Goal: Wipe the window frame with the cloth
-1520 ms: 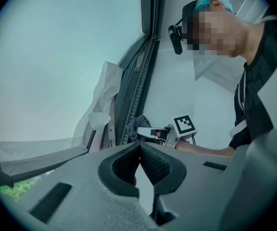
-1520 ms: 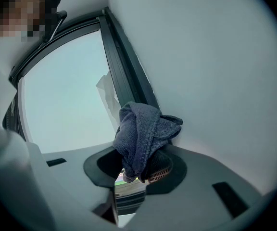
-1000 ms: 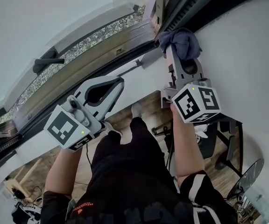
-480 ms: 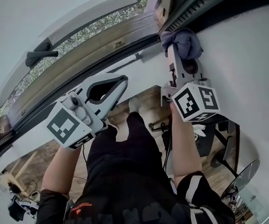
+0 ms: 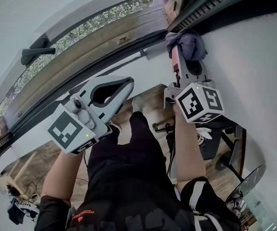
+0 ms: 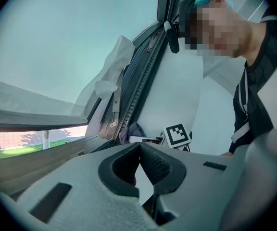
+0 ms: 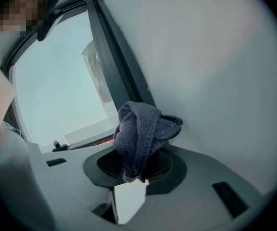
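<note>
wooden floor below, window frame above

the wooden floor [image 5: 153, 109] is carrying the standing person's white shoe [image 5: 138, 102], a dark office chair [image 5: 209, 147] resting just to the right of it, and cables and clutter [image 5: 19, 203] lying at the lower left. up on the window frame [image 5: 95, 49], the grey cloth [image 5: 189, 42] is bunching against its corner.

cloth [image 7: 143, 129]: lower end hidden inside right tool [image 7: 136, 165]; window frame [image 5: 202, 7]: cut off by top edge
</note>
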